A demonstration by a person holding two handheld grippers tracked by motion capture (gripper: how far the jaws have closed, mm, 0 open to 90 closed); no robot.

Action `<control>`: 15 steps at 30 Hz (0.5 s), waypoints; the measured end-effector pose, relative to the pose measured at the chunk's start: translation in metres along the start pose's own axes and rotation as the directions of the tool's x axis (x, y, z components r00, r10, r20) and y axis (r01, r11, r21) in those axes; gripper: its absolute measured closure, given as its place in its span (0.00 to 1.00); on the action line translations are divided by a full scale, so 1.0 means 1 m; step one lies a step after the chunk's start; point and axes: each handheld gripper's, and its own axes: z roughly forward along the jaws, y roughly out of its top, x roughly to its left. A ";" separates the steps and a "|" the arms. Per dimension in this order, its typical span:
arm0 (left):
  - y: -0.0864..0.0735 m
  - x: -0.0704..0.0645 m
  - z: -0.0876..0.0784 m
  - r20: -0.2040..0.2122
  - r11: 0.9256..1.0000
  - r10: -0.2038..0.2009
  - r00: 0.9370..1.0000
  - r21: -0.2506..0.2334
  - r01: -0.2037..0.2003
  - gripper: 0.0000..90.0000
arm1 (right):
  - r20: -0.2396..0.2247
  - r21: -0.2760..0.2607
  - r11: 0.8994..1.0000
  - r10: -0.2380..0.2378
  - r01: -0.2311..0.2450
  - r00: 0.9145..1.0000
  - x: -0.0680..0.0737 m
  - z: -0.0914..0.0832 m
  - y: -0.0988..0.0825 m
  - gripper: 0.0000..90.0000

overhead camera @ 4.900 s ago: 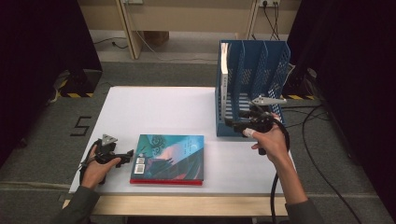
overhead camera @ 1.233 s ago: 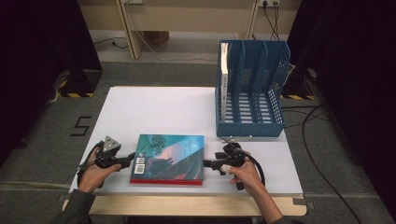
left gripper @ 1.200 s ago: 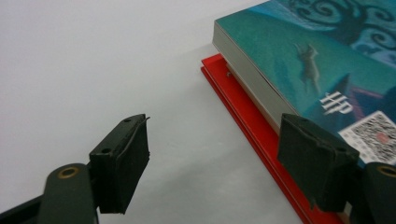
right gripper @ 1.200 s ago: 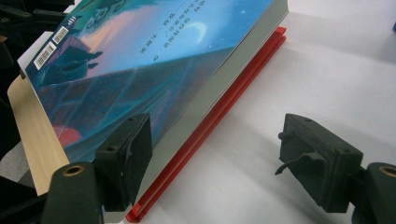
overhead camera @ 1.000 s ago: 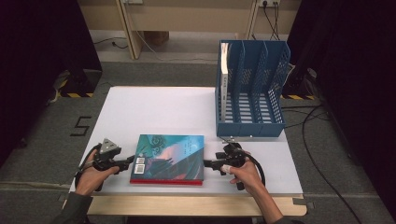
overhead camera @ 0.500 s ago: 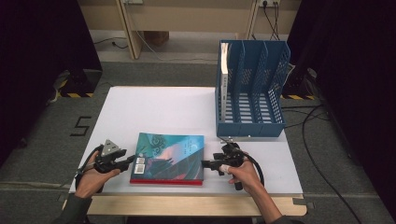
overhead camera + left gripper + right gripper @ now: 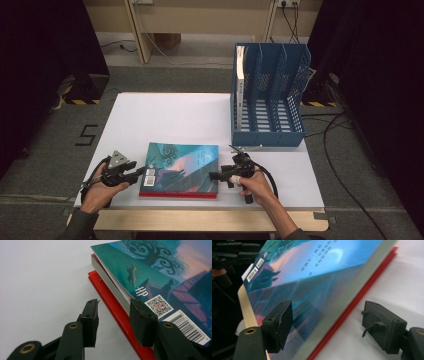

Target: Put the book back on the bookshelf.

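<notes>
- Left gripper (image 7: pixel 141 173) at the left edge of the book (image 7: pixel 181 169), jaws just closed in, one above the cover and one beside the red edge; a firm grip not clear.
- Book flat on the white table (image 7: pixel 170 115), between both grippers.
- Right gripper (image 7: pixel 214 176) spread wide, straddling the book's right edge, pads not touching.
- Blue file rack (image 7: pixel 270 95) beyond the right gripper.

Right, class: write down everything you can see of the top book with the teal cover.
The teal book is a thick paperback lying flat, back cover up, on a thinner red book near the table's front edge. Its glossy cover shows a swirling tree, a stag, figures, a QR code and a barcode; the page block looks grey-white. The left claw has just closed on its barcode end. The right claw straddles the opposite edge, pads apart from it.
</notes>
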 end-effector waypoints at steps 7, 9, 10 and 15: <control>0.000 0.000 0.000 0.006 1.000 0.001 1.000 0.000 -0.001 0.67 | -0.027 -0.004 1.000 0.014 -0.014 1.000 0.004 0.012 0.004 0.33; 0.000 -0.001 0.000 0.004 1.000 0.002 1.000 -0.001 -0.002 0.67 | -0.009 -0.007 1.000 0.005 -0.005 1.000 0.005 0.010 0.007 0.37; 0.000 -0.001 0.000 0.004 1.000 0.001 1.000 -0.001 -0.001 0.67 | -0.010 -0.011 1.000 0.018 -0.018 1.000 0.005 0.010 0.008 0.39; 0.000 -0.005 0.002 0.014 1.000 -0.010 1.000 -0.007 0.010 0.70 | 0.001 -0.036 0.999 -0.008 0.008 1.000 0.004 0.005 0.010 0.48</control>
